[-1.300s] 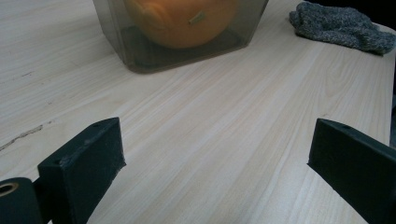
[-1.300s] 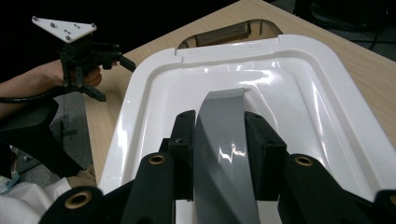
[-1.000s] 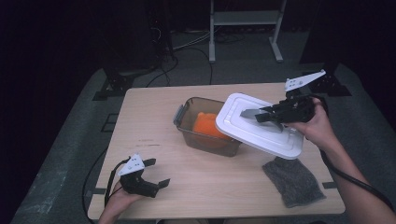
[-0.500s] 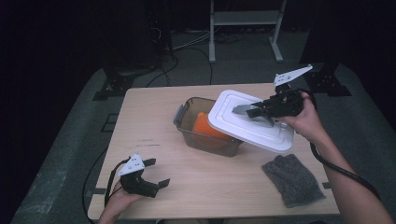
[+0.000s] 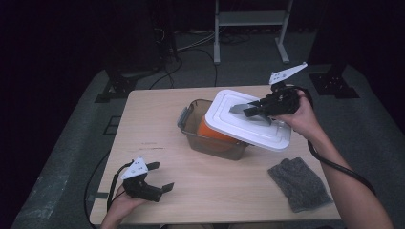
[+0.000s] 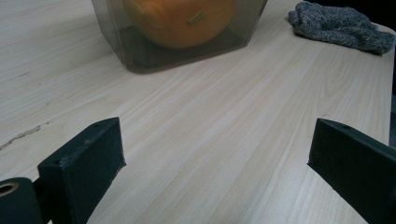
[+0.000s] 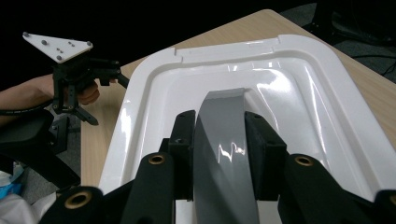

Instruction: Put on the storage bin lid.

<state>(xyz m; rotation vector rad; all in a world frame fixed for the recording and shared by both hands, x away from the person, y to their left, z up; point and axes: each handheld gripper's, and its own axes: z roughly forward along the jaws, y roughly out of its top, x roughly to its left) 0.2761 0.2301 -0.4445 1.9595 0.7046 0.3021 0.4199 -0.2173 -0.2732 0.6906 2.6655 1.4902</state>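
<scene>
Wooden table (image 5: 157, 124) in a dark room: right gripper (image 7: 218, 140) pinches the grey handle (image 7: 223, 135) of the white lid (image 5: 248, 125), tilted over the container (image 5: 210, 143) below it; left gripper (image 5: 160, 180) rests spread; a narrow grip may let the lid swing and catch the rim.

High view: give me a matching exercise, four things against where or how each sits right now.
Things:
1. white lid
2. grey cloth
3. orange fruit
4. left gripper

States:
A. lying flat near the table's front right corner
B. inside the clear container
C. jaws open, nothing between them, low over the table's front left
D. held by its grey handle in the right gripper, tilted above the container

Pairs: 1-D, 2-A, 3-B, 4-C
</scene>
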